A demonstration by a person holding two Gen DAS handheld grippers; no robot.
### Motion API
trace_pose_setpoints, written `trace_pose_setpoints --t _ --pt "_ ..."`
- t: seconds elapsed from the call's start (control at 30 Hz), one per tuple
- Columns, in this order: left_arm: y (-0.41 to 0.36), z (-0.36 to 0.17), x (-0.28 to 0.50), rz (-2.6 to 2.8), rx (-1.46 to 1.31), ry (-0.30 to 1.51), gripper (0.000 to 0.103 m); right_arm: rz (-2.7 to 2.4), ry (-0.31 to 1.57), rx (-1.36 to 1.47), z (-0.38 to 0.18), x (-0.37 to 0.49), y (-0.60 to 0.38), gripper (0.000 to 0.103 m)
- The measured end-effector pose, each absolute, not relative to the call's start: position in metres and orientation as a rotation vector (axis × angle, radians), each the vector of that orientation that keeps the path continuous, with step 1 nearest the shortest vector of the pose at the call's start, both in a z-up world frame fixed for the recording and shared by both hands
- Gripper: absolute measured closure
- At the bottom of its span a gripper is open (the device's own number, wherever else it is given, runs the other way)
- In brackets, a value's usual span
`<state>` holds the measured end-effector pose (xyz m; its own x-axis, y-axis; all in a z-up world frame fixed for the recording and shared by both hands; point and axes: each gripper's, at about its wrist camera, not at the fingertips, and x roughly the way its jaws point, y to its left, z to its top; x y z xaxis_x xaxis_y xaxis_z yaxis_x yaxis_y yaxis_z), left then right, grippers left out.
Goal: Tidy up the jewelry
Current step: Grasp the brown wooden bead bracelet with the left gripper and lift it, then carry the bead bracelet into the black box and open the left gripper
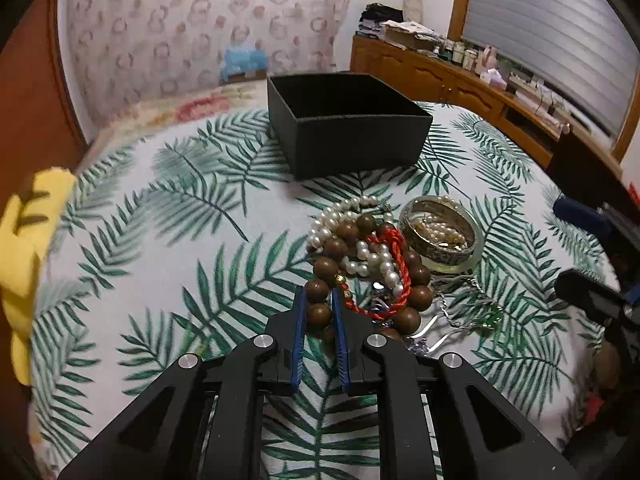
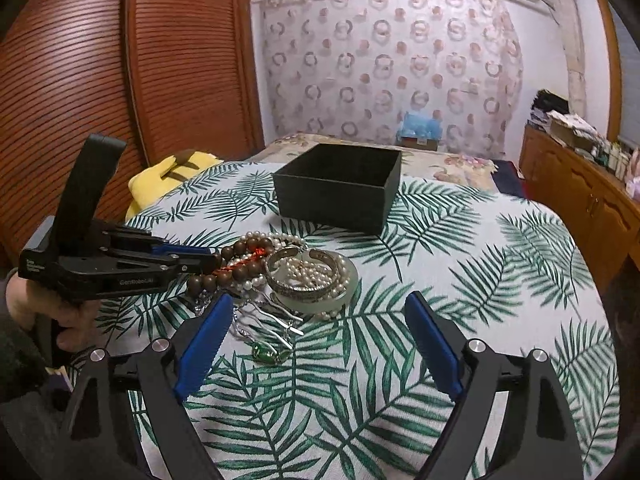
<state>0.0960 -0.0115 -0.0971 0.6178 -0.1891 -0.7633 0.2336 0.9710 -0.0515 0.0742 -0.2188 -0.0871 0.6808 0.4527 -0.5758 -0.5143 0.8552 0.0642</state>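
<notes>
Jewelry lay in a tangled heap on the leaf-print cloth [image 1: 192,240], with the black box [image 1: 344,132] standing open-topped on the far side of it, apart from the pile and apparently meant to receive the pieces. The left gripper [image 1: 320,300] had its blue pads [image 1: 299,320] drawn close on either side of a brown bead of the wooden bead string [image 1: 318,314] at the near edge of the heap, seemingly pinching it; that strand was the outermost and easiest to reach. The string curled around a red braided cord [image 1: 394,248] and a pearl strand [image 1: 372,256], so lifting it would likely drag its neighbours. To the right of these sat a metal bangle [image 1: 436,236] resting inside a pale glass ring, with more pearls pooled within. A silver chain with a green stone [image 2: 272,354] trailed nearest the right gripper [image 2: 320,320], whose jaws stood wide apart and held nothing, probably waiting to steady the pile.
</notes>
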Motion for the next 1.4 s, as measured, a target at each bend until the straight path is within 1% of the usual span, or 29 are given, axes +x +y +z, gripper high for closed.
trace_pose_setpoints --t 0.07,0.13,0.23,0.3,0.33,0.4,0.5,0.63,0.67,0.83,0.9,1.03,1.4 --pt "-0.010 -0.091 0.092 -0.247 0.047 0.844 0.091 0.562 0.626 -0.112 -0.086 0.080 -0.216 0.014" --pt "-0.007 -0.082 0.090 -0.242 0.034 0.809 0.091 0.583 0.639 -0.123 -0.086 0.087 -0.212 0.019" --pt "-0.002 -0.067 0.085 -0.236 0.012 0.761 0.091 0.620 0.676 -0.129 -0.090 0.100 -0.205 0.031" --pt "0.000 -0.059 0.083 -0.233 0.002 0.732 0.091 0.637 0.703 -0.133 -0.094 0.107 -0.201 0.042" --pt "0.000 -0.054 0.083 -0.232 -0.002 0.719 0.091 0.643 0.712 -0.136 -0.095 0.110 -0.198 0.044" --pt "0.001 -0.047 0.081 -0.227 -0.004 0.698 0.091 0.674 0.730 -0.149 -0.099 0.115 -0.192 0.055" --pt "0.002 -0.036 0.079 -0.226 -0.004 0.666 0.091 0.699 0.738 -0.183 -0.100 0.118 -0.181 0.065" --pt "0.005 -0.025 0.080 -0.217 -0.006 0.639 0.091 0.739 0.747 -0.238 -0.102 0.119 -0.165 0.073" --pt "0.006 -0.024 0.080 -0.215 -0.005 0.636 0.091 0.742 0.751 -0.249 -0.103 0.119 -0.163 0.077" --pt "0.008 -0.018 0.083 -0.210 0.005 0.620 0.091 0.768 0.766 -0.317 -0.107 0.118 -0.150 0.083" --pt "0.009 -0.015 0.086 -0.207 0.008 0.613 0.091 0.762 0.764 -0.347 -0.107 0.116 -0.146 0.095" --pt "0.011 -0.012 0.087 -0.206 0.005 0.604 0.091 0.788 0.757 -0.347 -0.101 0.117 -0.149 0.099" --pt "0.016 0.008 0.091 -0.250 -0.014 0.580 0.091 0.790 0.708 -0.305 -0.081 0.123 -0.163 0.099"
